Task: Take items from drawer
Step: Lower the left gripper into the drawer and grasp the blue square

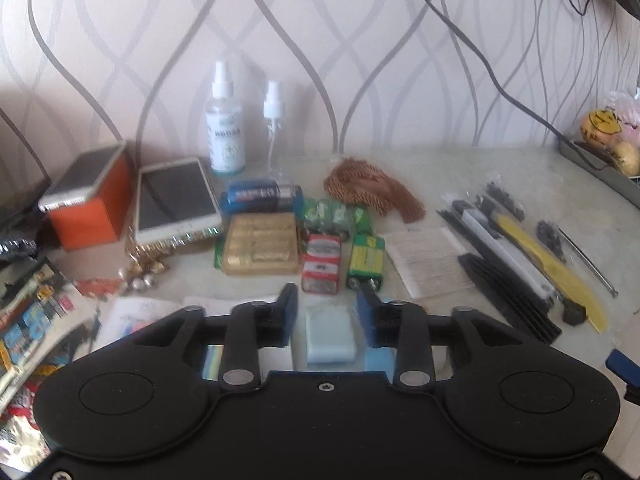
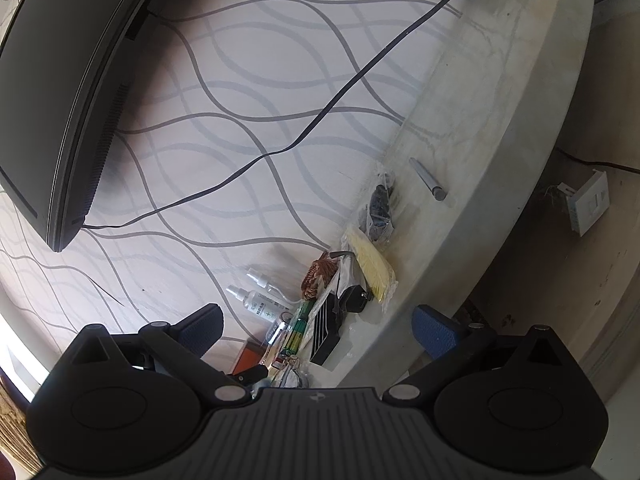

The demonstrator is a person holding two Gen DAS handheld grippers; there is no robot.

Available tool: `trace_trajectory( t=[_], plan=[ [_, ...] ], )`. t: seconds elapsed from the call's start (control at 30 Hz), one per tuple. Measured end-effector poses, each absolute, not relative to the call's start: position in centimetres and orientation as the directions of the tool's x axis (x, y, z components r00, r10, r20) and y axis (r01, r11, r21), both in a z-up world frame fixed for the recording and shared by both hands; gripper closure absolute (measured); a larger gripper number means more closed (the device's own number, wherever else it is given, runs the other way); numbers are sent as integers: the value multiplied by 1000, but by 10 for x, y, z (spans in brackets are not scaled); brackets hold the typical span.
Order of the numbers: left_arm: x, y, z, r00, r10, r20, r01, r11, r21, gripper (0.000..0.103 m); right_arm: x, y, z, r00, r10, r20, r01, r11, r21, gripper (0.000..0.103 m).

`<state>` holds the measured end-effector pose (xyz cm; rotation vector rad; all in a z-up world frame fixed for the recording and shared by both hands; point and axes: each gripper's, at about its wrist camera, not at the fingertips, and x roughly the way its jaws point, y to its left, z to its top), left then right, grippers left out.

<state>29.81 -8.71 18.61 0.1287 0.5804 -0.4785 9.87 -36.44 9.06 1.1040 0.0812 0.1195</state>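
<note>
Two grippers in view, only the left one matters here. Left gripper (image 1: 328, 300) points down at the tabletop (image 1: 460, 184), jaws partly apart, and a pale blue block (image 1: 330, 336) sits straight between them, close in to the gripper body. A gap shows between the block and the left pad (image 1: 289, 316); the right pad (image 1: 370, 320) is just beside the block's edge, contact unclear. I read this as released, not gripped: the block looks to rest flat on the table.

Block is roughly square, maybe a touch longer along the line the fingers point; too blurred to be sure. It lies nearer the camera than the row of laid-out things: red battery (image 1: 322, 268) and green battery (image 1: 366, 260) just beyond the fingertips, gold packet (image 1: 260, 244) to the left of those, black comb (image 1: 508, 296) off to the right.

Right gripper (image 2: 316, 314) is wide open, nothing between its fingers, held off the table's edge with its view rolled. Block is not visible in that view. Left hand is clearly the nearer one.

Drawer is in neither view. Likely next: left pulls straight back clear of the block without nudging it.
</note>
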Motion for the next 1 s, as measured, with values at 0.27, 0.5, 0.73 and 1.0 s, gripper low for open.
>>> trace_trajectory(
  t=[0.27, 0.5, 0.73, 1.0],
  plan=[
    [258, -48, 200, 615, -532, -582, 587, 802, -113, 61, 97, -362, 89, 991, 132, -4, -55, 443, 895, 0],
    [206, -23, 179, 347, -403, -847, 716, 697, -38, 36, 97, -358, 92, 992, 122, -20, -40, 469, 882, 0],
    [182, -15, 124, 79, -210, -974, 863, 503, -39, 39, 96, -356, 94, 992, 119, -28, -33, 484, 874, 0],
    [222, -13, 63, -205, -21, -979, 571, 810, -137, 41, 95, -355, 96, 991, 129, -29, -39, 495, 868, 0]
  ],
)
